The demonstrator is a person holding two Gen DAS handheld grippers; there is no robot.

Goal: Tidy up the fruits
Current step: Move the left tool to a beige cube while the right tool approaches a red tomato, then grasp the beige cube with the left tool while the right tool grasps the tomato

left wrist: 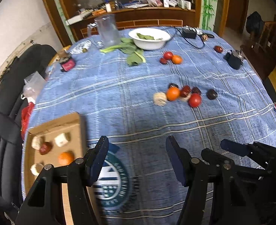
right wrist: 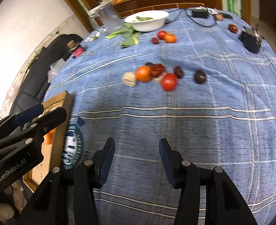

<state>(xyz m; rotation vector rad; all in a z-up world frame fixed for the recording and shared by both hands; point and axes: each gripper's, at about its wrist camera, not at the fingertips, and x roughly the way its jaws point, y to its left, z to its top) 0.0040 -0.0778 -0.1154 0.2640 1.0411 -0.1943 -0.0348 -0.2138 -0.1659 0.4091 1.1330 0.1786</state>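
- The table [left wrist: 119, 97], under a blue plaid cloth, takes up most of both views; a round teal emblem [left wrist: 113, 180] is printed near the near edge, its lettering too blurred to read.
- The box [left wrist: 76, 129] sits at the near left, likely as the collecting tray: it already holds an orange [left wrist: 66, 157], a dark red fruit and three pale pieces.
- A white bowl [left wrist: 149, 36] with greens stands far off, apart from the fruit.
- The main cluster [left wrist: 184, 94] lies mid-table, right of centre; a smaller group [left wrist: 170, 57] lies farther away.
- The left gripper [left wrist: 137, 161] hangs released and empty beside the box; its body reads "GenRobot.AI" in the right view.
- The right gripper [right wrist: 136, 159] is spread wide, empty, aimed at the cluster.
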